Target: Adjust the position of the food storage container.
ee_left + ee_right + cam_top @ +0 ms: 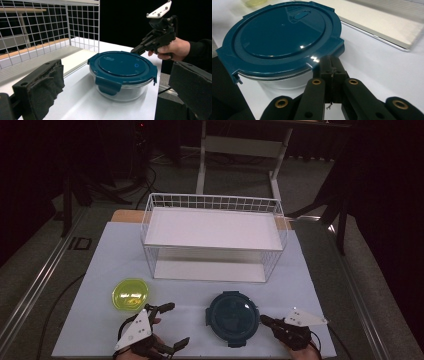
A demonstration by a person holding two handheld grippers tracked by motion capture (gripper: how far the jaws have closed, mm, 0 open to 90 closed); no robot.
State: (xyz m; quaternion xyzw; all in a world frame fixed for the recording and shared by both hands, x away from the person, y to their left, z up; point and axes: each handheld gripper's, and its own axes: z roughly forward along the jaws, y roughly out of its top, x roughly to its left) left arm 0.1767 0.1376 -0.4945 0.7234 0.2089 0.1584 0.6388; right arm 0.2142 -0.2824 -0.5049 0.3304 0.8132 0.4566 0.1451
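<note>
A round glass container with a dark teal clip lid [233, 318] [122, 72] [284, 35] stands near the table's front edge. My right gripper [266, 321] [331, 66] is shut with nothing between its jaws. Its tip sits right at the lid's rim on the container's right side, and I cannot tell whether it touches. In the left gripper view the right gripper [138, 50] points down at the lid's far edge. My left gripper [175, 324] is wide open and empty, left of the container and aimed at it, with its pads [47, 85] apart.
A yellow-green round lid [131, 294] lies on the white table mat left of the container. Behind both stands a white wire rack [212, 202] with a white shelf [210, 227] [387, 22]. The mat's front edge lies close to both hands.
</note>
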